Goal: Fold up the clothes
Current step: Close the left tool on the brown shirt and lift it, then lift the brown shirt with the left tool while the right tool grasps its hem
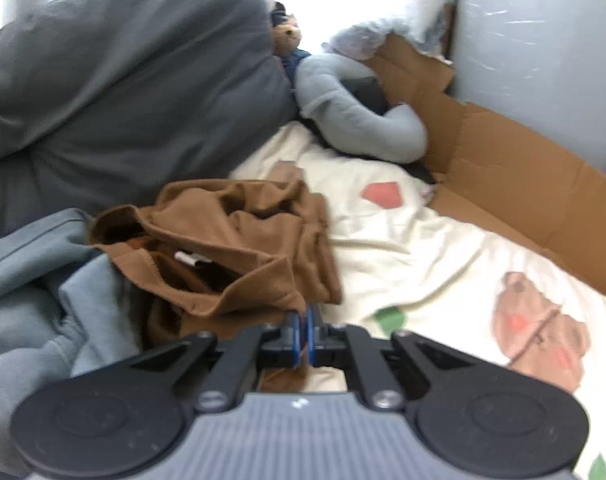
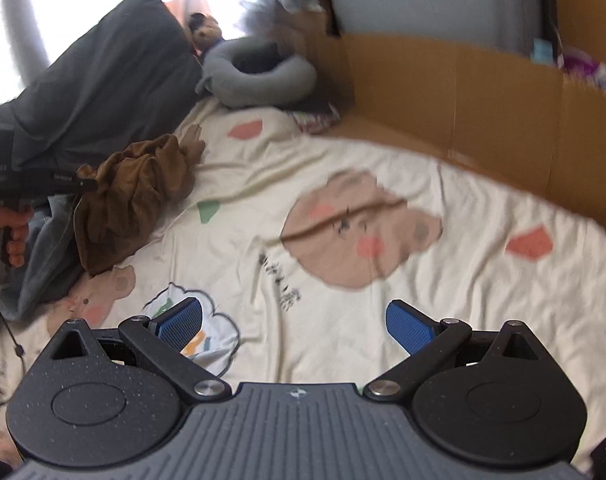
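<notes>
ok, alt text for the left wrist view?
The left tool is shut on an edge of a crumpled brown garment on a cream cartoon-bear bedsheet. Dark grey pillow behind, grey neck pillow and cardboard to the right.

You are looking at soft matt brown cloth trousers [image 1: 239, 248], a smooth cotton bedsheet [image 2: 343, 184], and rough matt cardboard [image 2: 443, 92].
</notes>
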`<state>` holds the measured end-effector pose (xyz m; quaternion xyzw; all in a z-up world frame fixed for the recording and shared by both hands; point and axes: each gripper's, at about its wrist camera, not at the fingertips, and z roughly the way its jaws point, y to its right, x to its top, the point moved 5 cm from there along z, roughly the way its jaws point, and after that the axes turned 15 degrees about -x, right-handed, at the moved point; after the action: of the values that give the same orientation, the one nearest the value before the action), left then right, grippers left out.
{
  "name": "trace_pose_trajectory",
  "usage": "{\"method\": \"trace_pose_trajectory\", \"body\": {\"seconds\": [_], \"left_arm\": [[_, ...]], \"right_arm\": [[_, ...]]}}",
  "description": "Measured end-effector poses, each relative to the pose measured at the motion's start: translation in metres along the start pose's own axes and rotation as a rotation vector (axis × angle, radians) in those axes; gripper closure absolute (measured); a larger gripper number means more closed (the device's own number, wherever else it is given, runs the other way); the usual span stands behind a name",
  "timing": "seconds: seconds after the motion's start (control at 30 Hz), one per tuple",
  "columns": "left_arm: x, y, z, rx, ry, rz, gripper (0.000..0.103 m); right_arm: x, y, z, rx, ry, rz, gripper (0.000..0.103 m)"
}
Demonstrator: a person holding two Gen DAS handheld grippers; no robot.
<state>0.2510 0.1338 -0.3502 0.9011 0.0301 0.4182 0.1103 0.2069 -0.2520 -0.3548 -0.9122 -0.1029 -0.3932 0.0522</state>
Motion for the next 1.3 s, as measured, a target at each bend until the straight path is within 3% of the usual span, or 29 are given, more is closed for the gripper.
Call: {"method": "trace_pose_trajectory", "body": {"seconds": [0.17,0.67,0.8,1.03,1.2,1.3], "left_arm": [[0.002,0.023,-0.004,-0.077,0.001,0.023,0.100],[0.000,0.104,-0.016,-0.351,-0.051,0.064,0.100],[0.000,0.120,-0.017,-0.417,-0.072,0.083,0.100],[-0.001,0.146,-0.024,-0.515,-0.088,0.109,0.100],[-0.002,0.167,-0.030,-0.592,-0.096,0.128,0.100],[-0.004,0.180,-0.036,-0.637,-0.105,0.142,0.100]], "right_arm": [[0.003,0.001,0.001,-0.016,0.005,0.002,0.003],[0.005,-0.010,0.000,0.042,0.011,-0.017,0.003],[0.005,-0.016,0.002,0.085,-0.010,-0.005,0.017],[0.007,-0.028,0.006,0.139,-0.014,-0.002,0.029],[0.007,-0.045,0.013,0.196,-0.027,-0.018,0.048],[0.007,-0.057,0.018,0.208,-0.013,-0.056,0.051]]}}
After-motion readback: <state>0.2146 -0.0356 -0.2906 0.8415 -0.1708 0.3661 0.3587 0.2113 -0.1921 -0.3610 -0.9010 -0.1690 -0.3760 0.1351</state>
